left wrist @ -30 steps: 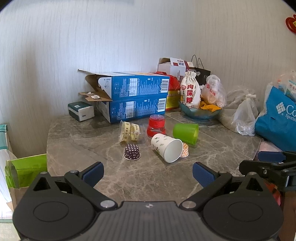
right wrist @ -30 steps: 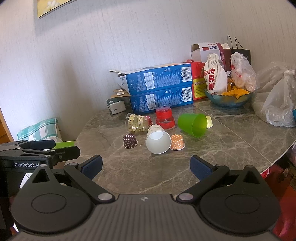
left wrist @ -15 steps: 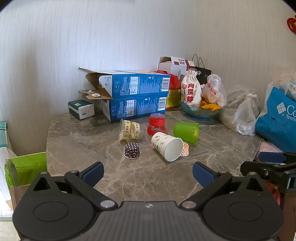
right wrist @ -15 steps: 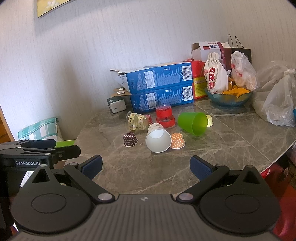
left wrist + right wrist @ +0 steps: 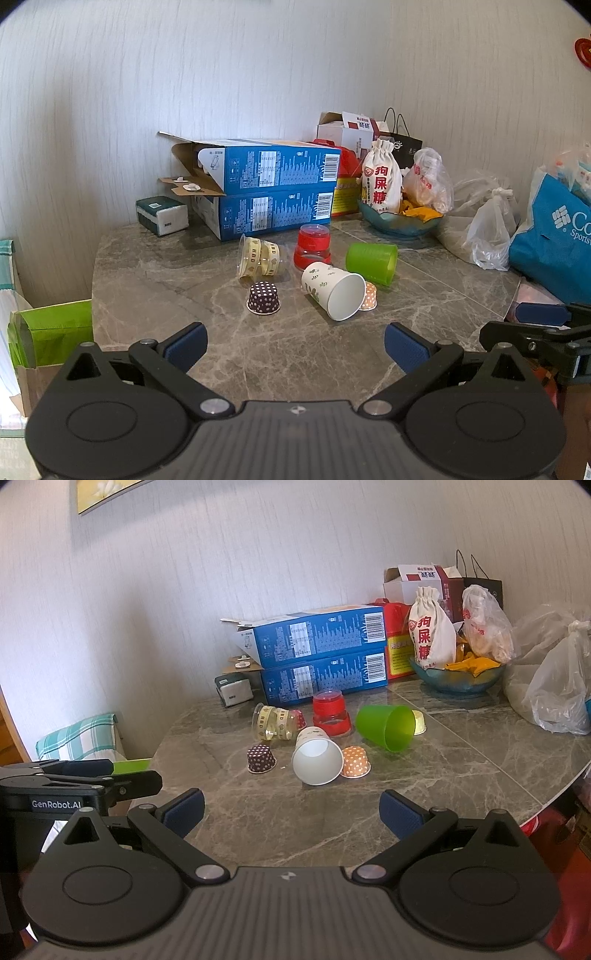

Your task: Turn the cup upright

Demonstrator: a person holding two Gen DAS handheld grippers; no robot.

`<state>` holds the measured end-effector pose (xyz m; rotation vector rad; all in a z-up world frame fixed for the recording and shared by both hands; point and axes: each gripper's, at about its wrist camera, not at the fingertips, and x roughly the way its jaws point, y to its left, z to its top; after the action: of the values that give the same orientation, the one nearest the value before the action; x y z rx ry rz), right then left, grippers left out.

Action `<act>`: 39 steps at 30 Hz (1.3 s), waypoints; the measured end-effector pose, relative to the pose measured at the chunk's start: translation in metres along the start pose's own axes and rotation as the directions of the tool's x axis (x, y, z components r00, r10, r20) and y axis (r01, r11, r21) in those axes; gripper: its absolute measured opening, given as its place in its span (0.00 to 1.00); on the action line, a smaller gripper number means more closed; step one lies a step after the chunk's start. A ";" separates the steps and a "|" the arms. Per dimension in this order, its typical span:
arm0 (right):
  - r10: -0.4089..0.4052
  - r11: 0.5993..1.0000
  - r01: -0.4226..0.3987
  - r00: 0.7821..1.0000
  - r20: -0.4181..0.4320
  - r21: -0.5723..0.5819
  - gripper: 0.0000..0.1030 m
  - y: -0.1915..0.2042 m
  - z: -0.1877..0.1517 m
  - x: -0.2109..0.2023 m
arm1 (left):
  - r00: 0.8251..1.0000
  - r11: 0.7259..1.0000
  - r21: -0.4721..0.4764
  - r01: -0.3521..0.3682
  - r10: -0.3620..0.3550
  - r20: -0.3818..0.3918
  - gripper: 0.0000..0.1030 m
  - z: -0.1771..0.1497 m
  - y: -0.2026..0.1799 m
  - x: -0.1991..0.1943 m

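Tongs (image 5: 295, 345) (image 5: 291, 814) agape, level above table (image 5: 221, 325)

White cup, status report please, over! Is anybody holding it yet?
Left gripper and right gripper: jaws open, empty, short of the cups. White cup on its side, untouched. Orange dotted cup touching it.

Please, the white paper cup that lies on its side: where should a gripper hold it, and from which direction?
Probably from above, pinching across the white paper cup's side wall mid-length. It lies sideways, mouth facing the cameras; the orange dotted cup crowds one side near the rim.
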<state>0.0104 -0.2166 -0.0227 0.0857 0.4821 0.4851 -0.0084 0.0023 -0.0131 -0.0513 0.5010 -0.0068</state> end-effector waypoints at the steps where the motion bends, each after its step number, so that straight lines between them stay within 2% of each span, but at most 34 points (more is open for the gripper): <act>1: -0.001 1.000 0.001 1.000 -0.001 0.000 0.99 0.000 0.000 0.000 | 1.000 1.000 -0.001 0.000 0.000 -0.001 1.00 0.000 0.000 0.000; 14: 0.003 1.000 -0.003 1.000 -0.011 0.003 0.99 0.000 0.001 0.005 | 1.000 1.000 -0.015 0.022 -0.022 -0.004 1.00 -0.003 -0.001 0.005; 16: -0.001 1.000 0.001 1.000 -0.016 0.006 0.99 -0.002 0.002 0.008 | 0.998 0.998 -0.032 0.055 -0.055 0.021 1.00 -0.002 0.002 0.006; 18: -0.003 1.000 0.004 1.000 -0.019 0.014 0.99 -0.005 0.004 0.010 | 0.991 0.991 -0.024 0.130 -0.129 0.037 1.00 0.004 0.009 0.010; 21: -0.007 1.000 0.008 1.000 -0.013 0.026 0.99 -0.012 0.008 0.012 | 0.980 0.977 0.070 0.200 -0.199 -0.010 1.00 0.021 0.004 0.023; 24: -0.011 0.999 0.012 1.000 -0.014 0.043 0.99 -0.020 0.012 0.015 | 0.972 0.952 0.202 0.232 -0.219 -0.081 1.00 0.042 -0.006 0.040; 27: -0.016 0.997 0.018 1.000 -0.026 0.072 0.99 -0.032 0.013 0.023 | 0.956 0.905 0.315 0.286 -0.250 -0.151 1.00 0.068 -0.014 0.067; 28: -0.019 0.996 0.021 0.999 -0.030 0.084 0.99 -0.035 0.013 0.025 | 0.943 0.879 0.346 0.327 -0.277 -0.186 1.00 0.077 -0.019 0.077; 30: -0.024 0.994 0.029 0.998 -0.053 0.105 0.99 -0.045 0.011 0.034 | 0.924 0.830 0.416 0.370 -0.285 -0.254 1.00 0.092 -0.023 0.105; 33: -0.034 0.990 0.044 0.996 -0.079 0.134 0.99 -0.059 0.007 0.044 | 0.905 0.741 0.530 0.412 -0.268 -0.329 0.97 0.113 -0.039 0.148; 35: -0.035 0.985 0.051 0.995 -0.098 0.167 0.99 -0.071 0.004 0.050 | 0.882 0.667 0.588 0.457 -0.256 -0.395 0.94 0.117 -0.043 0.176; 37: -0.028 0.978 0.052 0.993 -0.118 0.200 0.99 -0.083 0.001 0.054 | 0.873 0.614 0.635 0.470 -0.218 -0.435 0.91 0.119 -0.044 0.199; 39: -0.020 0.973 0.048 0.992 -0.123 0.228 0.99 -0.092 -0.001 0.055 | 0.855 0.532 0.679 0.506 -0.204 -0.477 0.89 0.117 -0.043 0.211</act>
<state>0.0922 -0.2724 -0.0647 0.2722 0.6559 0.4005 0.2327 -0.0392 -0.0098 0.7535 0.8005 -0.6778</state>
